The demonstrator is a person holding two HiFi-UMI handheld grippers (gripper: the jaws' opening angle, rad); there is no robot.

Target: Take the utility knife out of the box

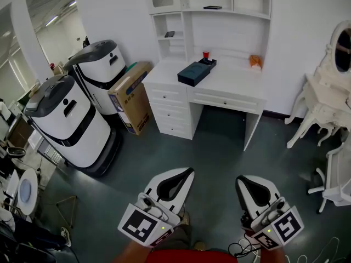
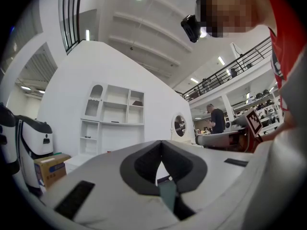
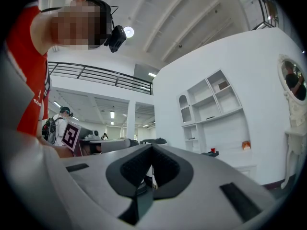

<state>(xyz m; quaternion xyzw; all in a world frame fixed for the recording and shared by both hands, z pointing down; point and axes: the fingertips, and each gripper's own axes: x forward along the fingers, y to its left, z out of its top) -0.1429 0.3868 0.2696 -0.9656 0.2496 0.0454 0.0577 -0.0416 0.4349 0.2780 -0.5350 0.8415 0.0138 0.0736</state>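
- Your left gripper (image 1: 188, 172) was clenched shut on nothing, well short of the desk (image 1: 236, 86).
- Your right gripper (image 1: 240, 181) was clenched empty too.
- The box (image 1: 193, 73) sat on the desk; its knife was not visible.

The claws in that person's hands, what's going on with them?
A person holds a claw in each hand: the left claw and right claw are both shut and empty. They point toward a white desk across the room, where a dark box sits. Nothing on it is being touched.

Dark teal box (image 1: 193, 73) on white desk (image 1: 233, 86)
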